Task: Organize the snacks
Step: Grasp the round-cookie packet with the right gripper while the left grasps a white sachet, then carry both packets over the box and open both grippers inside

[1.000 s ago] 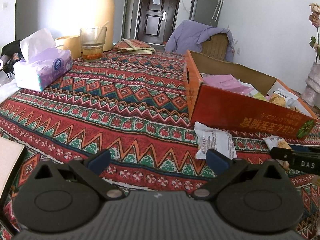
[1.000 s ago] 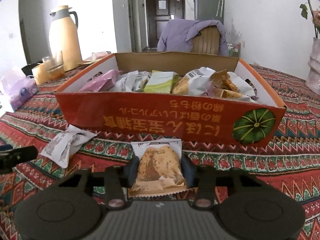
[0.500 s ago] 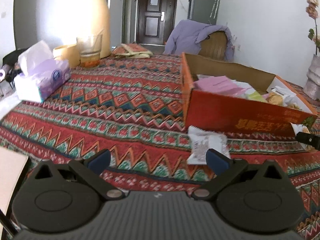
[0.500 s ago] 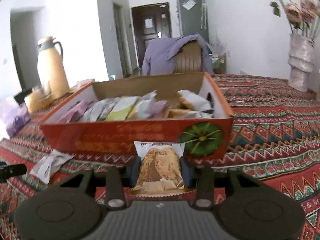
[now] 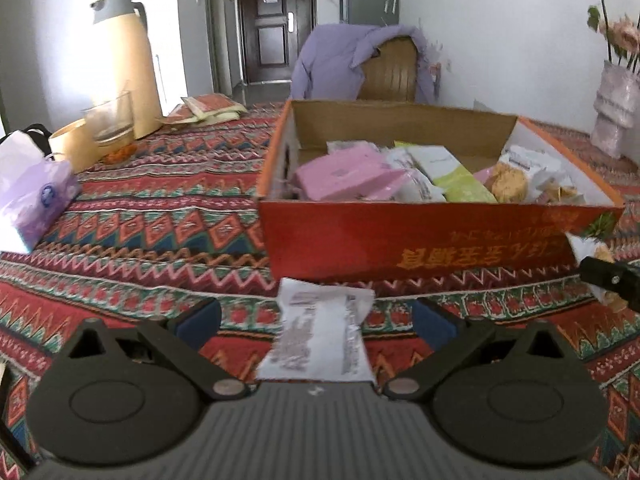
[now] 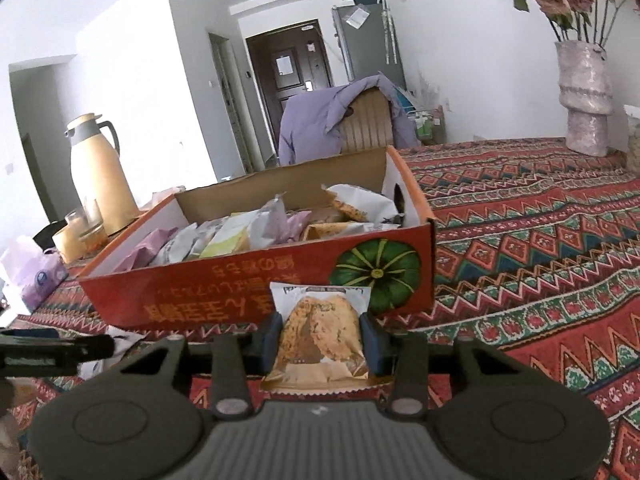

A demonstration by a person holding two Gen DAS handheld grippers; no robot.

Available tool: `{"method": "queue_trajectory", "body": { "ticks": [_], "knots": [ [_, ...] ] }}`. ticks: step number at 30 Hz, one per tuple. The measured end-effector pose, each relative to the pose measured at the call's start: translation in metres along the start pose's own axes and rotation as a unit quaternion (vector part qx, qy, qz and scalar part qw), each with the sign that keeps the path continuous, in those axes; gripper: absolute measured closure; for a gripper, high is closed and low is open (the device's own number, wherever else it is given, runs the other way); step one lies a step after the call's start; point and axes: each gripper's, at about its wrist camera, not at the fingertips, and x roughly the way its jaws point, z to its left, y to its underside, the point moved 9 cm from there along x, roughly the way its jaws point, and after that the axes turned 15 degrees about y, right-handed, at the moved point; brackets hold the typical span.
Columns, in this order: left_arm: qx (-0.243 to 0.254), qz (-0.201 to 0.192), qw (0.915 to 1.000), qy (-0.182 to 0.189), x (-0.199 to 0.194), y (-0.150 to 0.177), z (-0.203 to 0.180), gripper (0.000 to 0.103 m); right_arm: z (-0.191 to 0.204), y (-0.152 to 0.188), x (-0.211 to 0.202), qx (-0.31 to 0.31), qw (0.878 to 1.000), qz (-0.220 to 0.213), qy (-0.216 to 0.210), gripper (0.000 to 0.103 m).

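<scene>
An open orange cardboard box (image 5: 420, 236) holds several snack packets; it also shows in the right wrist view (image 6: 248, 292). My left gripper (image 5: 316, 320) is open, its fingers on either side of a white snack packet (image 5: 320, 340) lying on the patterned tablecloth in front of the box. My right gripper (image 6: 320, 332) is shut on a clear cookie packet (image 6: 320, 336) and holds it above the cloth, in front of the box's right end. The right gripper's finger (image 5: 608, 280) and its packet show at the right edge of the left wrist view.
A cream thermos (image 5: 128, 60), a glass (image 5: 110, 124), a cup and a purple tissue pack (image 5: 32, 196) stand at the back left. A chair with a purple jacket (image 5: 360, 60) is behind the box. A vase of flowers (image 6: 584, 100) stands at the right.
My left gripper has moved right and forward until the white packet lies between its fingers. My right gripper has lifted the cookie packet and swung toward the box's right end.
</scene>
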Motion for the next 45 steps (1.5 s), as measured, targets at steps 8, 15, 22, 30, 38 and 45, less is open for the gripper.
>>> {"method": "queue_trajectory", "body": {
  "ticks": [8, 15, 22, 30, 38, 45],
  "knots": [
    [0.001, 0.024, 0.9997, -0.005, 0.033, -0.002, -0.009, 0.0, -0.008, 0.0, 0.002, 0.01, 1.0, -0.001, 0.014, 0.062],
    [-0.015, 0.025, 0.9996, 0.005, 0.04, 0.001, -0.008, 0.009, -0.008, 0.001, 0.002, 0.009, 1.0, -0.001, 0.014, 0.062],
    [0.001, 0.015, 0.9995, 0.027, 0.026, 0.002, -0.018, 0.064, -0.007, 0.001, 0.003, 0.008, 1.0, -0.002, 0.015, 0.062],
    [-0.001, -0.007, 0.9995, 0.029, 0.007, 0.005, -0.019, 0.065, -0.006, 0.001, 0.002, 0.008, 1.0, -0.005, 0.012, 0.062],
    [0.009, -0.044, 0.9982, 0.04, -0.028, -0.007, -0.026, 0.065, -0.002, -0.001, -0.004, 0.004, 1.0, -0.023, 0.0, 0.062],
    [0.004, -0.098, 0.9932, 0.063, -0.063, -0.033, -0.038, 0.065, 0.008, -0.011, -0.024, -0.009, 0.998, -0.055, -0.015, 0.062]
  ]
}}
